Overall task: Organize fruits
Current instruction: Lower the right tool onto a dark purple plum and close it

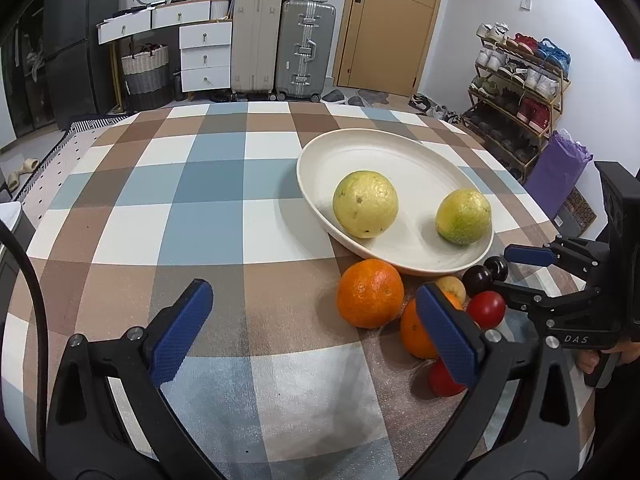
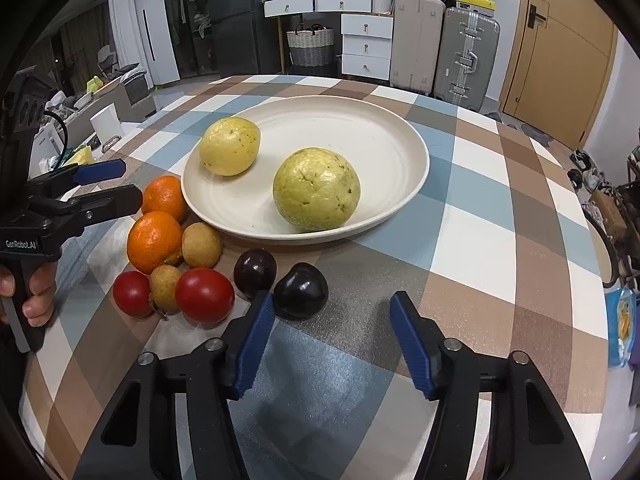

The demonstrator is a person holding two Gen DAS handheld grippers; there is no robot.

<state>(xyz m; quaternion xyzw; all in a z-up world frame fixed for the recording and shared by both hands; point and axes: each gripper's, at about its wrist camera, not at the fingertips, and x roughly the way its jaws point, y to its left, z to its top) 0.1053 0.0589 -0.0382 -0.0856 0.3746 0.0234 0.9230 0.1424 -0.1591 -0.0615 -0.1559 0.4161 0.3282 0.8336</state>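
Right gripper (image 2: pixel 332 320) hangs low centre, jaws apart, nothing between them; the dark plum (image 2: pixel 301 291) sits just left of centre. Shift left, straddle it, then squeeze gently.

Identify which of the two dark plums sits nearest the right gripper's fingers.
The right-hand plum, beside the right gripper's left finger. The other plum lies farther back, toward the plate.
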